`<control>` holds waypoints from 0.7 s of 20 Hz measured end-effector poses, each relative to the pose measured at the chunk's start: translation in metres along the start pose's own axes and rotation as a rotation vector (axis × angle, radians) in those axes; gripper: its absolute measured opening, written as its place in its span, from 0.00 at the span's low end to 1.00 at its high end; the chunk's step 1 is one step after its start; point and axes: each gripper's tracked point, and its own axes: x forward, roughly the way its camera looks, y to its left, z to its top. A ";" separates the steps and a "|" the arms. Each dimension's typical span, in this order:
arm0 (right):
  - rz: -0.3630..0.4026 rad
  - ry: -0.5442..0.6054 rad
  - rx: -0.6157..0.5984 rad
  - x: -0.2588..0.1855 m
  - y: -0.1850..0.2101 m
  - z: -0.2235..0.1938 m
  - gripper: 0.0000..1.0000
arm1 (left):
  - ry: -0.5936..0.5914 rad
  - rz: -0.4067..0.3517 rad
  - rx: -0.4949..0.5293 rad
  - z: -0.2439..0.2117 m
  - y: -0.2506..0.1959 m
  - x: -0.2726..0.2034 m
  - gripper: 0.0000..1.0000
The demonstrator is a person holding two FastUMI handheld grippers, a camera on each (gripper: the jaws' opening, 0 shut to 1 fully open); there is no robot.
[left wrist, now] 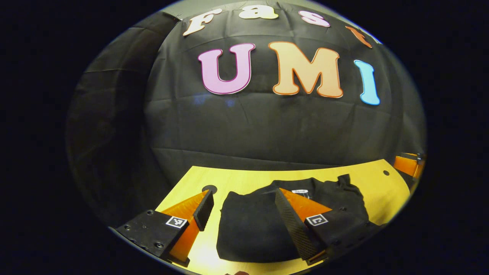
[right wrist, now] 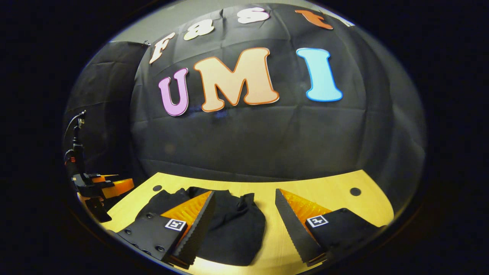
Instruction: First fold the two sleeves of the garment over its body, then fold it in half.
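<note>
The garment point(left wrist: 252, 225) is seen bundled on the table point(left wrist: 237, 179) between the left gripper point(left wrist: 244, 214) fingers. Both the left and the right gripper point(right wrist: 244, 219) are held wide open, empty. Sleeve folding is judged pending; an edge must be pinched next.

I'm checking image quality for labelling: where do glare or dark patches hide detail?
Left gripper view: glare whitens the table near the left claw; the black garment shows few folds. Right gripper view: even light on the table; the garment by the right claw is equally dark.
</note>
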 end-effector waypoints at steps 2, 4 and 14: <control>-0.013 -0.020 0.001 -0.032 0.008 -0.003 0.98 | -0.017 -0.014 0.001 0.003 -0.006 -0.030 0.97; -0.009 -0.047 0.007 -0.067 0.021 -0.006 0.98 | -0.055 -0.024 -0.007 0.010 -0.011 -0.062 0.97; 0.059 -0.160 0.096 -0.166 0.079 -0.018 0.98 | -0.134 -0.091 -0.042 0.008 -0.025 -0.163 0.96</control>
